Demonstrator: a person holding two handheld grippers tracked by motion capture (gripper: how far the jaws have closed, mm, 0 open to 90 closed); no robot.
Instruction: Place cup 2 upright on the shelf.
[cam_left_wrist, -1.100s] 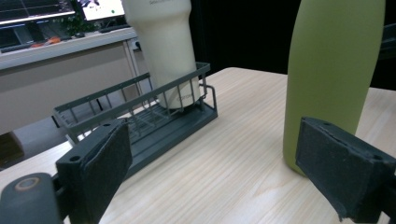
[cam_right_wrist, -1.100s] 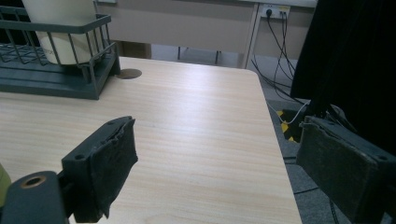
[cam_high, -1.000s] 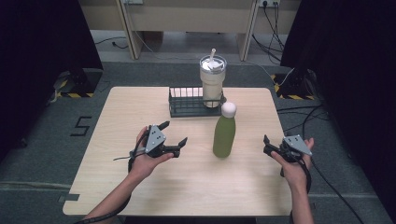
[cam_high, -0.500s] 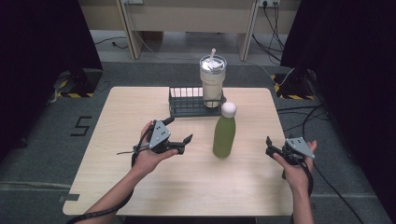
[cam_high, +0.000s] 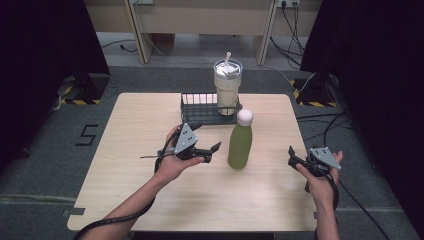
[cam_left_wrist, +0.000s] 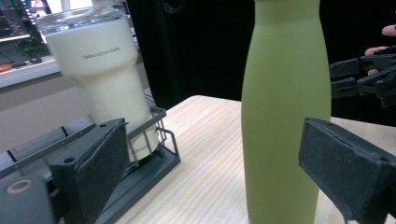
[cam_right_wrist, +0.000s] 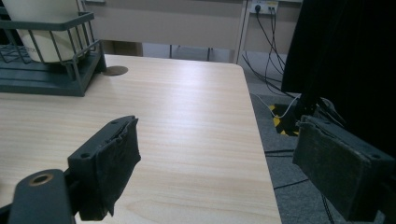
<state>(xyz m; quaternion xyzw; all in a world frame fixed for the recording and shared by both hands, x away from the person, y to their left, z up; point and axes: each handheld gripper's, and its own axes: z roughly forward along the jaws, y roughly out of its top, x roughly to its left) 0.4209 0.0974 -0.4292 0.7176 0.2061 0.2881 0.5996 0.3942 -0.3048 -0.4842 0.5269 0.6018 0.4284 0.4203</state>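
Bottle first: I see the tall olive-green bottle with a rounded white cap (cam_high: 240, 140) standing upright a little right of centre in the high view, on the pale wooden table (cam_high: 150, 115). Just above it in that frame sits the dark wire rack (cam_high: 202, 107), and the cream tumbler with a clear lid and straw (cam_high: 227, 87) stands upright in the rack's right end. My left gripper (cam_high: 206, 145) is just left of the bottle near mid-frame, jaws spread wide and holding nothing; its upper jaw reaches toward the rack and its lower jaw points at the bottle without touching it. In the left gripper view the green bottle (cam_left_wrist: 285, 107) fills the centre-right between the two black jaws, with the tumbler (cam_left_wrist: 105, 79) and rack (cam_left_wrist: 154, 154) at upper left. My right gripper (cam_high: 300, 159) is at the right edge of the table in the high view, well apart from the bottle, its jaws also wide and empty. Its own view looks along bare tabletop (cam_right_wrist: 187, 121) toward the rack (cam_right_wrist: 51, 60) at upper left.
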